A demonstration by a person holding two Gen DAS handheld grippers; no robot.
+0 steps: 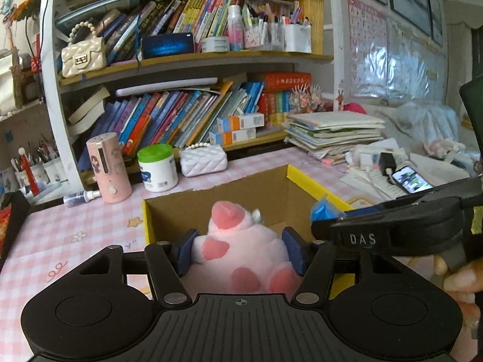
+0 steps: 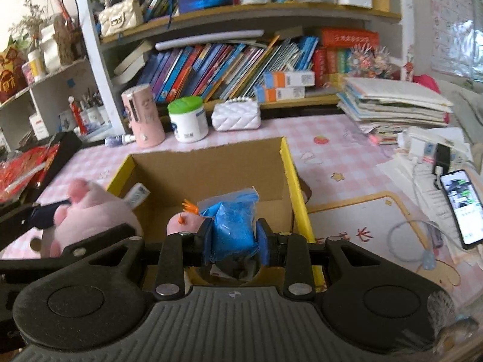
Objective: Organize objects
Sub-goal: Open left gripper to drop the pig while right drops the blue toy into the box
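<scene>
The left hand-held gripper (image 1: 238,250) points forward and somewhat downward over the near wall of an open cardboard box (image 1: 169,211). Its blue pads press into both flanks of a pink plush toy (image 1: 238,253), so the jaws stand about half open, closed on the toy. The toy hangs over the near part of the box, with its pink-spotted back towards the camera.

The right hand-held gripper (image 2: 235,238) is pitched a little more steeply down, beside the left one and to its right. Its jaws are drawn nearly together and pinch a small blue plastic bag (image 2: 232,223) whose crumpled top sticks up above the pads. The bag is over the near right part of the box, just inside its yellow-edged right wall. A small pink thing with orange bits (image 2: 184,221) shows just left of the bag; what it is cannot be told.

In the left wrist view, fingertips (image 1: 459,280) curl around the right gripper's handle at the right edge.

The box sits on the pink-checked worktop (image 2: 347,157), nearer its front edge. Beyond the box, towards the back edge below the bookshelf (image 1: 193,60), stand a pink cylinder (image 1: 108,169), a white jar with a green lid (image 1: 157,167) and a white quilted purse (image 1: 203,160). A phone (image 2: 460,205) lies lit near the right edge.
</scene>
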